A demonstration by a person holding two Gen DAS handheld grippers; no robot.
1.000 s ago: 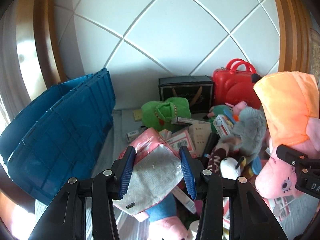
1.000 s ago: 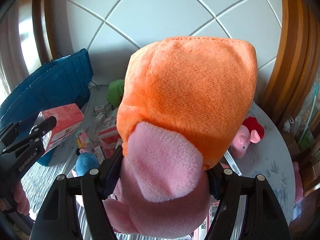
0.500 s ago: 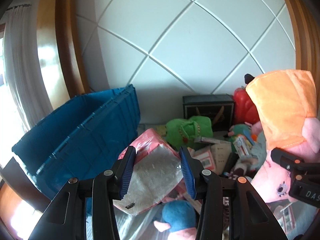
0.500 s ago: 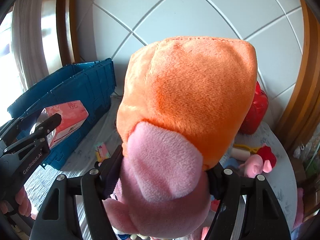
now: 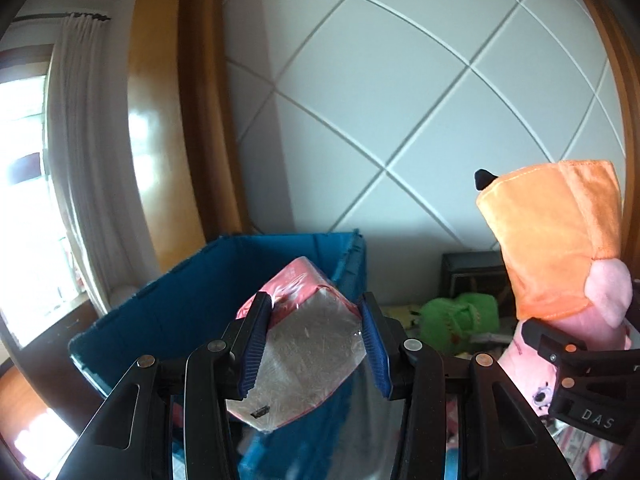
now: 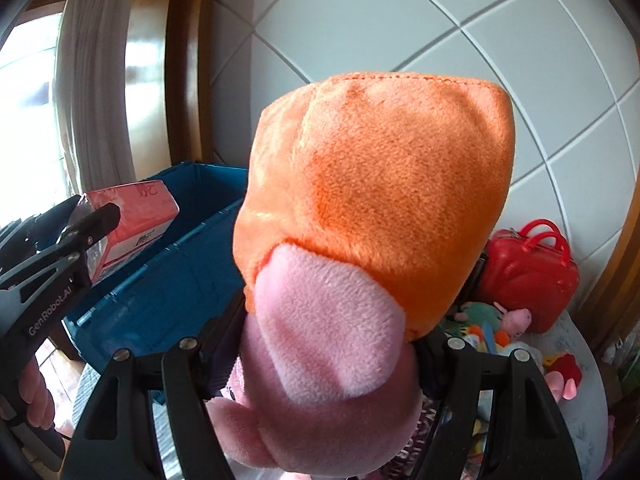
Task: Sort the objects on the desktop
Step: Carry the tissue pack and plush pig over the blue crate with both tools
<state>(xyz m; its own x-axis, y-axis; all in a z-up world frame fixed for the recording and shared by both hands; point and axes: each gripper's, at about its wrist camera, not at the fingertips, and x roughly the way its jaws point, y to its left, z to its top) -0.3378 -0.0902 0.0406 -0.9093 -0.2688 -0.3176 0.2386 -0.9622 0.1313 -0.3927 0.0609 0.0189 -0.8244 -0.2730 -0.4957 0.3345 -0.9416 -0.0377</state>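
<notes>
My left gripper (image 5: pixel 314 344) is shut on a pink tissue pack (image 5: pixel 296 352) wrapped in clear plastic, held up in front of the open blue crate (image 5: pixel 192 316). It also shows in the right wrist view (image 6: pixel 132 224), at the left above the crate (image 6: pixel 168 280). My right gripper (image 6: pixel 328 344) is shut on a pink plush pig in an orange dress (image 6: pixel 372 220), which fills that view and hides the fingertips. The pig also shows at the right of the left wrist view (image 5: pixel 560 248).
A red toy case (image 6: pixel 528 268) stands at the back right by the tiled wall. Several small plush toys (image 6: pixel 504 320) lie on the table below it. A green plush (image 5: pixel 460 316) and a black box (image 5: pixel 472 276) sit behind the crate. A curtain (image 5: pixel 76 160) hangs at the left.
Both grippers have risen and swung left toward the blue crate, carrying the tissue pack and the plush pig. The crate's open inside has come into view.
</notes>
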